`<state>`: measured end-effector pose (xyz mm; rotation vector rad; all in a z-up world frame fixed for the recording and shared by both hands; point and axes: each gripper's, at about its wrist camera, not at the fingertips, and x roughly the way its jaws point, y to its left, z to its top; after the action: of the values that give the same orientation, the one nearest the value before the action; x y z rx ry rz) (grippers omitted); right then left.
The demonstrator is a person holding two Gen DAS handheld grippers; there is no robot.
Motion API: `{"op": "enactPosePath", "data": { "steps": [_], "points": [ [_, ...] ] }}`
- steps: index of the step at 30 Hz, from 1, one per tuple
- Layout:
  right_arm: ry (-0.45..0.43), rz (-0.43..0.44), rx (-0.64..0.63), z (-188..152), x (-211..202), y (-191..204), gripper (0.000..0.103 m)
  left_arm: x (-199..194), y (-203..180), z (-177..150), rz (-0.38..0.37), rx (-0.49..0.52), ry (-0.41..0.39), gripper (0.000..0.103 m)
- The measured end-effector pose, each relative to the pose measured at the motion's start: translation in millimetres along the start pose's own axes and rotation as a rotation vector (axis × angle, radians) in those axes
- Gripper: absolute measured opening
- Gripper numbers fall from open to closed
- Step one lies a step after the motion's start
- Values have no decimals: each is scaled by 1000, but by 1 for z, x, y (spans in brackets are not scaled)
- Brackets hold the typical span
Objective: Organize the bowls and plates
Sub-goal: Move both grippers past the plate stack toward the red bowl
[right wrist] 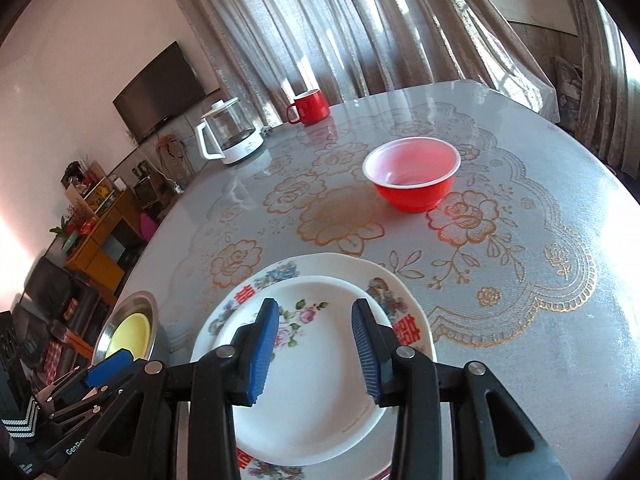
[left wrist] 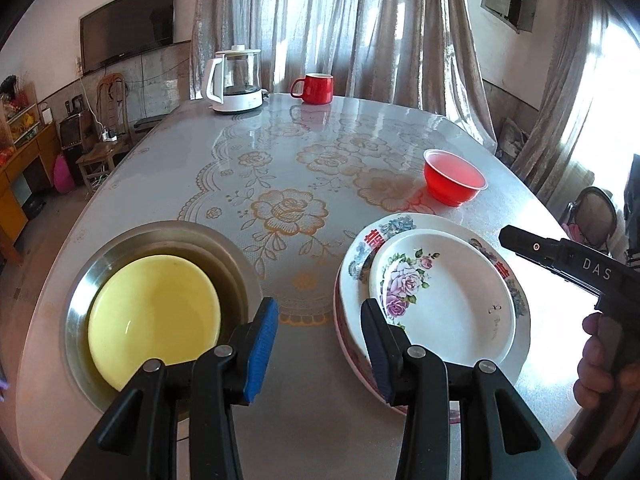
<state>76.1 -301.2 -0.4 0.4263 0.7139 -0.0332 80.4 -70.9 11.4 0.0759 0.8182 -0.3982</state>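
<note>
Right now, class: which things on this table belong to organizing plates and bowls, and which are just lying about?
Belong to the job:
rose plate, stacked on the bordered plate
yellow bowl inside the steel basin
red bowl, standing alone

Just lying about:
glass kettle
red mug

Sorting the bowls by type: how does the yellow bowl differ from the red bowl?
The yellow bowl is wide and shallow; the red bowl is narrower and deeper. The yellow bowl sits nested inside a steel basin; the red bowl stands alone on the tablecloth. The yellow bowl is yellow inside; the red bowl's interior looks pale pink with a white rim. Both are upright and look empty.
</note>
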Motion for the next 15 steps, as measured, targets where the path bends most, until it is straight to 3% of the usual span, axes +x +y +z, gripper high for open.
{"op": "enactPosePath", "data": {
  "steps": [15],
  "points": [
    [-22, -43, 82, 28, 5, -48, 38, 31, -44, 28, -25, 89, 15, 44]
  ]
}}
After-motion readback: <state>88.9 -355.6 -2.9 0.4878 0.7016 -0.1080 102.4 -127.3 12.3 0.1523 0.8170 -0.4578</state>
